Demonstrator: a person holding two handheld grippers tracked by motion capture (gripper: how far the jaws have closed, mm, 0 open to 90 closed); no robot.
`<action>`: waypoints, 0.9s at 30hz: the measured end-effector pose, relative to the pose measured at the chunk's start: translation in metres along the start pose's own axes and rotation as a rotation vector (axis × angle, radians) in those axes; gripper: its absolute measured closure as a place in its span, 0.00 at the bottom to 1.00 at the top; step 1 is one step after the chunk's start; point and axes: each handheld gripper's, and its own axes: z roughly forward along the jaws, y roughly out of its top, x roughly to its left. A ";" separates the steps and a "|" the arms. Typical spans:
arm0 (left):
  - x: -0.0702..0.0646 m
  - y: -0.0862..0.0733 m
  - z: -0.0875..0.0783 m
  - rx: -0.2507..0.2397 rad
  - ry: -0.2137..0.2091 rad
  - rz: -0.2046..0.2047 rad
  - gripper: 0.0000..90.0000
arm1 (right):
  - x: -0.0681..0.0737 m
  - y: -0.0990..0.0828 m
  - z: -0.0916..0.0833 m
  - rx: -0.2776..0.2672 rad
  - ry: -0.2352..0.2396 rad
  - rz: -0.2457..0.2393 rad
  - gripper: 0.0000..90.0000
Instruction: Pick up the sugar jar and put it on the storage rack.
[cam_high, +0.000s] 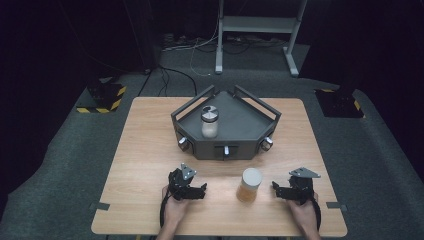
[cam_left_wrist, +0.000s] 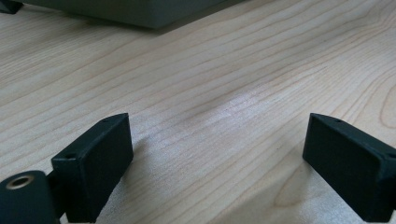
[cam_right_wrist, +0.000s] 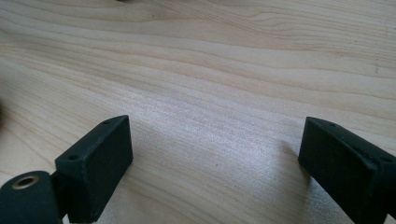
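Observation:
A jar with a cream lid and amber contents (cam_high: 249, 184) stands on the wooden table (cam_high: 150, 150) near the front edge, between my two grippers. My left gripper (cam_high: 196, 191) rests low on the table to the jar's left, open, with bare wood between its jaws (cam_left_wrist: 217, 158). To the jar's right my right gripper (cam_high: 280, 191) is also open over bare wood (cam_right_wrist: 215, 158). A second jar with a silver lid and pale contents (cam_high: 209, 121) stands upright inside the dark grey tray (cam_high: 250, 125) at the table's far middle.
The tray has raised rails and three knobs (cam_high: 226, 149) along its front faces. In the left gripper view its dark edge (cam_left_wrist: 140, 14) lies ahead. A metal stand (cam_high: 257, 25) and cables lie on the floor beyond the table.

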 end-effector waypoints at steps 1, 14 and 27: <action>0.000 0.000 0.000 -0.001 0.001 0.000 0.10 | 0.000 0.000 0.000 0.000 0.000 0.000 0.11; -0.002 -0.001 0.000 -0.005 0.008 -0.002 0.10 | -0.001 0.000 0.000 0.000 0.006 0.001 0.10; -0.002 -0.001 0.000 -0.007 0.012 -0.003 0.12 | -0.002 0.002 0.001 0.011 0.020 -0.015 0.05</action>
